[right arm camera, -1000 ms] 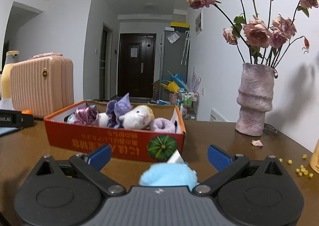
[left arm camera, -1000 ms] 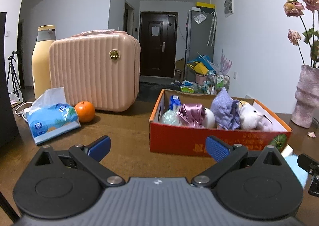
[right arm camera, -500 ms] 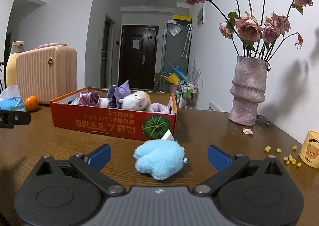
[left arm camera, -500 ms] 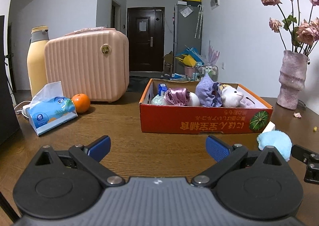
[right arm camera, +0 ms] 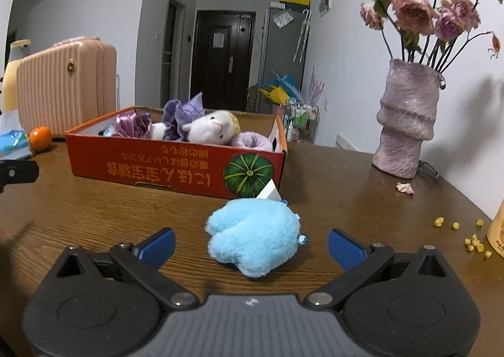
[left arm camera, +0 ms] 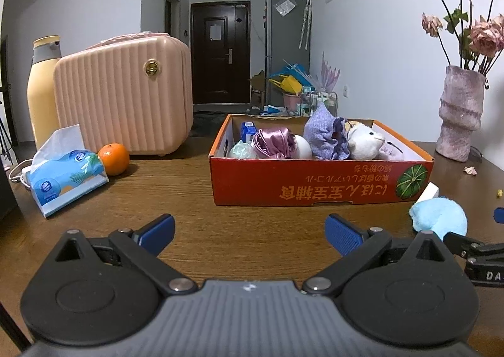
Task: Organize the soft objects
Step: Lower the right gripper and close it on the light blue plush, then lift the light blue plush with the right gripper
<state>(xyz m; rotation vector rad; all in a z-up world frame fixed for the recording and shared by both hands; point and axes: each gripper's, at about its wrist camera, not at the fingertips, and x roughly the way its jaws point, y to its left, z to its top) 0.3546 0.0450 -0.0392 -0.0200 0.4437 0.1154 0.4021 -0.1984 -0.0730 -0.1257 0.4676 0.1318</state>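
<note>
Fluffy blue plush toy (right arm camera: 253,235), glossy grained wood table (right arm camera: 94,212), matt printed cardboard box (right arm camera: 176,165)

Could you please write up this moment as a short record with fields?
surface: wooden table
box: orange cardboard box, open, holds a white plush sheep and other soft things
loose item: blue plush toy on the table, just in front of the box corner
right tongs: open, toy lies between the pads, not gripped
left tongs: open, empty, over bare table
left side: tissue pack, orange, pink case
right side: vase of dried roses
</note>
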